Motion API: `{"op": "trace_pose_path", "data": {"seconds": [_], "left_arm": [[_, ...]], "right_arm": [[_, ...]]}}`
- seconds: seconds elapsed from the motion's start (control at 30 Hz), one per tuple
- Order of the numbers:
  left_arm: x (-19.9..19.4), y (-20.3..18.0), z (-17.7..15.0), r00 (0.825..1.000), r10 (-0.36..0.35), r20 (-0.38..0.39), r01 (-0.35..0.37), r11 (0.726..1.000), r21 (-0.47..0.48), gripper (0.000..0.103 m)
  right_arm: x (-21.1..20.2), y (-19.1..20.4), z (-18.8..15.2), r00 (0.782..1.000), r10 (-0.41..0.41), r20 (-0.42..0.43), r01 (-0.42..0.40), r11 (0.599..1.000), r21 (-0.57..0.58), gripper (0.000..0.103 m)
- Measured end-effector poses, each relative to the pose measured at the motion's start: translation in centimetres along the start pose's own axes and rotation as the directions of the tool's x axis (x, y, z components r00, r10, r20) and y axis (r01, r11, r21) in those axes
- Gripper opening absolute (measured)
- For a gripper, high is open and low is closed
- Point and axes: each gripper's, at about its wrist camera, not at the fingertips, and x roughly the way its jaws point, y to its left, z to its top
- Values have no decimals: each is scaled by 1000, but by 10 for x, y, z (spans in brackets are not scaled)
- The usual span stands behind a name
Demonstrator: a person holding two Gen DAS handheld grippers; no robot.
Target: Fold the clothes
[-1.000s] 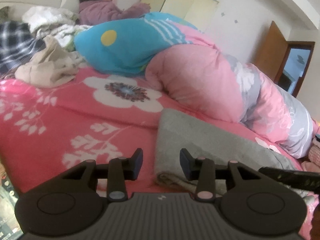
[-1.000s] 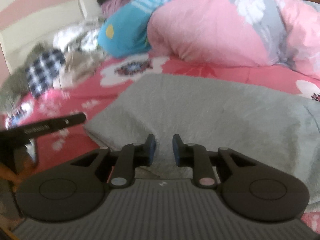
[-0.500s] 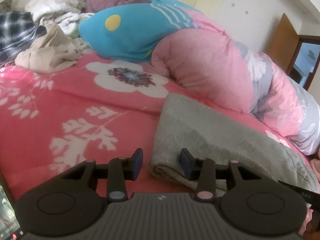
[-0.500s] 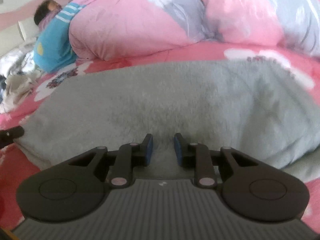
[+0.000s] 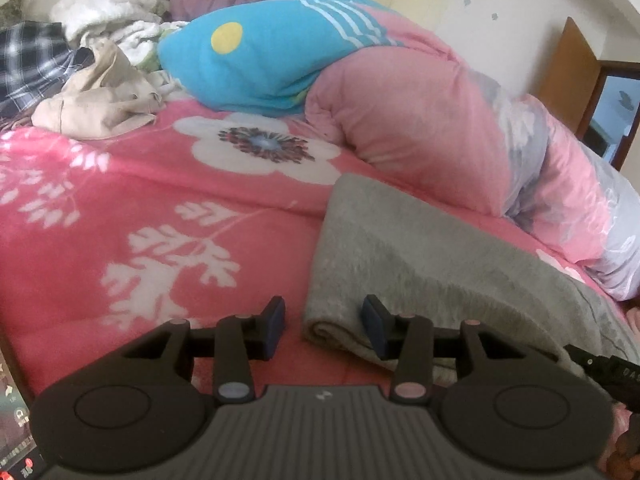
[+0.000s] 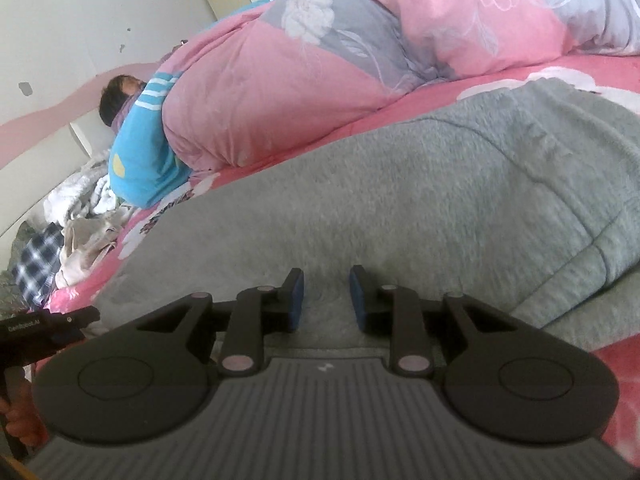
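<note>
Fuzzy grey fleece garment [image 6: 400, 200] on a plush pink floral blanket [image 5: 120, 208].

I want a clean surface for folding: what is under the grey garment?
The grey garment lies on the pink floral blanket, which shows around its left and far edges. Its near edge is doubled over. Whatever sits directly beneath its middle is covered.

White lettering reading roughly "DexRobot.AI" stands on the left gripper [image 6: 48, 326], seen at the right wrist view's left edge. In the left wrist view, the right gripper [image 5: 604, 368] carries blurred lettering, only "DA" legible.
</note>
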Motion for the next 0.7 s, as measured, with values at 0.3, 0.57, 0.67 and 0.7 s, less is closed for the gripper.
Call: {"op": "trace_pose_path", "data": {"seconds": [0.3, 0.57, 0.67, 0.7], "left_arm": [[-3, -17, 4, 996, 85, -1, -85, 996, -6, 44], [11, -24, 16, 997, 35, -75, -28, 995, 94, 55], [19, -27, 14, 997, 15, -82, -4, 990, 138, 60], [20, -23, 13, 997, -1, -82, 11, 993, 121, 61]], "right_arm": [[1, 10, 1, 1000, -6, -27, 4, 998, -63, 41], [0, 14, 0, 999, -24, -22, 22, 996, -87, 41], [0, 13, 0, 999, -24, -24, 22, 996, -83, 42], [0, 15, 0, 999, -31, -27, 29, 995, -92, 42]]}}
